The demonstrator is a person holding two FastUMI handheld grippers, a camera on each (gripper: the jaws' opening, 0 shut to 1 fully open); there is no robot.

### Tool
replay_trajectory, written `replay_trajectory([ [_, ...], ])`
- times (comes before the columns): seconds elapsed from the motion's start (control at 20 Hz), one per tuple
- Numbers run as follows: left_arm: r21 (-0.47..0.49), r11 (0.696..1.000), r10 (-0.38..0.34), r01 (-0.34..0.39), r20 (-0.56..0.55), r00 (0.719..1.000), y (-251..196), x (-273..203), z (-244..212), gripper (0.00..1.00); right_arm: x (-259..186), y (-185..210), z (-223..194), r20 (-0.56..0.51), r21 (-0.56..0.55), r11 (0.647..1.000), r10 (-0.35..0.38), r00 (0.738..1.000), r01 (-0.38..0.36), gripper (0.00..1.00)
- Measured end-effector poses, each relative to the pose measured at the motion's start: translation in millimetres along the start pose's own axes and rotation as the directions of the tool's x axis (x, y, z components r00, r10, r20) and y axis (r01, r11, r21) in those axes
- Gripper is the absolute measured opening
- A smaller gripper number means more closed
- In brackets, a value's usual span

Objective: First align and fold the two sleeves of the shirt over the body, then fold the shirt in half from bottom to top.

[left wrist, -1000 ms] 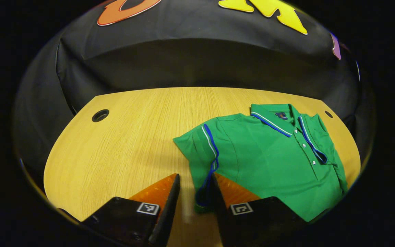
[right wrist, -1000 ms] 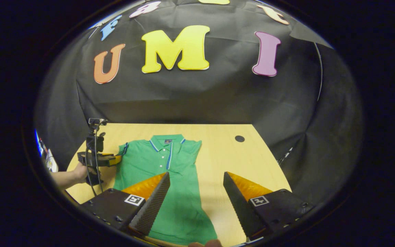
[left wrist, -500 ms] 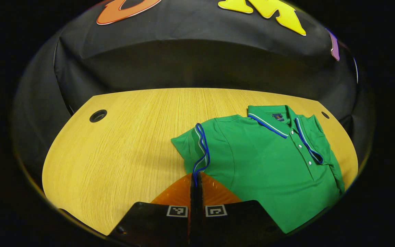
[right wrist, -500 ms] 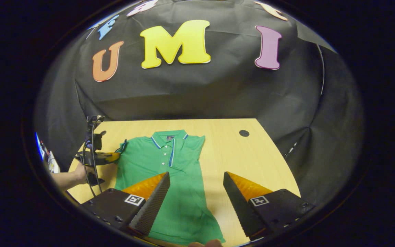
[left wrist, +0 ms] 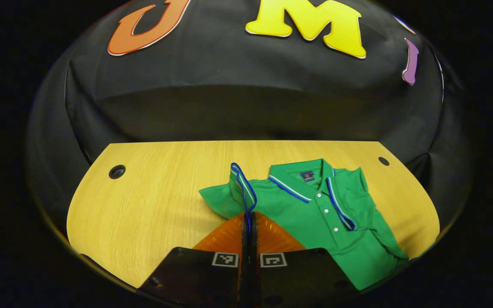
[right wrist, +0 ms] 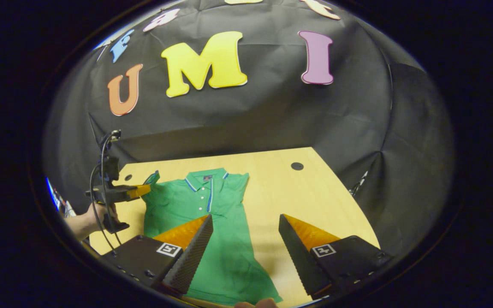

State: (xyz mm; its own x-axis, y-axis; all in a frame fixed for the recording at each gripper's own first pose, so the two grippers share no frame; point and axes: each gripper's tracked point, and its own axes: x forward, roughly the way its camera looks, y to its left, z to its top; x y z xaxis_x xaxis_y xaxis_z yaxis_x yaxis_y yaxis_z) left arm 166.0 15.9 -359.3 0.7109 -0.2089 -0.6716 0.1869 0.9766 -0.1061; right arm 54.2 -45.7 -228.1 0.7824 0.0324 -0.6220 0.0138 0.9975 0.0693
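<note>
A green polo shirt (left wrist: 323,226) (right wrist: 212,222) with blue-and-white trim lies face up on the wooden table (left wrist: 152,201). Its far sleeve is folded over the body (left wrist: 357,192). My left gripper (left wrist: 248,218) is shut on the cuff of the near sleeve (left wrist: 240,184), which stands lifted above the table. In the right gripper view that gripper (right wrist: 144,189) shows at the left, held by a hand (right wrist: 86,218), with the sleeve raised. My right gripper (right wrist: 244,222) hangs open over the shirt's lower right side, nothing between its fingers.
The table (right wrist: 280,184) has a round cable hole near each back corner (left wrist: 117,171) (left wrist: 383,161) (right wrist: 297,166). A black cloth wall stands behind it. Bare wood lies to the left of the shirt (left wrist: 144,214) and to its right (right wrist: 310,201).
My left gripper closed on the sleeve cuff, then lifted it off the table. The right gripper stayed open and barely moved.
</note>
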Motion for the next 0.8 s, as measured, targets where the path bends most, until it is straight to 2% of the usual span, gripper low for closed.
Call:
replay_trajectory([
  [0.2,0.008,0.999,-0.045,0.045,-0.022,0.999,-49.1,9.5,2.4,0.06,-17.6,-32.3,-6.4,0.009,0.043,0.998,-0.043,0.999,0.043,0.95],
  [0.3,0.005,1.000,-0.024,0.024,-0.020,1.000,-60.6,10.0,3.9,0.08,-25.6,-46.8,-8.3,0.013,0.054,0.997,-0.062,0.998,0.061,0.97],
  [0.35,0.000,1.000,-0.027,0.027,-0.020,0.999,-70.6,10.6,2.8,0.11,-29.6,-54.5,-8.9,0.016,0.061,0.996,-0.070,0.997,0.069,0.93],
  [0.4,0.000,1.000,-0.022,0.022,-0.022,1.000,-74.0,8.3,2.6,0.15,-32.4,-58.5,-8.1,0.019,0.066,0.995,-0.074,0.997,0.073,0.96],
  [0.45,-0.001,1.000,-0.028,0.028,-0.018,0.999,-79.7,4.2,2.4,0.22,-34.6,-61.4,-7.6,0.025,0.069,0.995,-0.077,0.997,0.075,0.92],
  [0.5,-0.001,0.999,-0.034,0.034,-0.006,0.999,-84.0,1.6,4.8,0.42,-36.6,-62.8,-5.9,0.031,0.068,0.995,-0.077,0.997,0.075,0.96],
  [0.65,0.000,1.000,-0.016,0.017,0.037,0.999,-88.2,-21.0,13.0,1.00,-40.2,-61.0,0.0,0.059,0.023,0.997,-0.070,0.996,0.069,0.96],
  [0.8,-0.004,1.000,0.017,-0.017,0.087,0.996,-86.0,-54.6,23.7,1.00,-44.0,-44.9,10.2,0.096,-0.032,0.999,-0.024,0.995,0.027,0.96],
])
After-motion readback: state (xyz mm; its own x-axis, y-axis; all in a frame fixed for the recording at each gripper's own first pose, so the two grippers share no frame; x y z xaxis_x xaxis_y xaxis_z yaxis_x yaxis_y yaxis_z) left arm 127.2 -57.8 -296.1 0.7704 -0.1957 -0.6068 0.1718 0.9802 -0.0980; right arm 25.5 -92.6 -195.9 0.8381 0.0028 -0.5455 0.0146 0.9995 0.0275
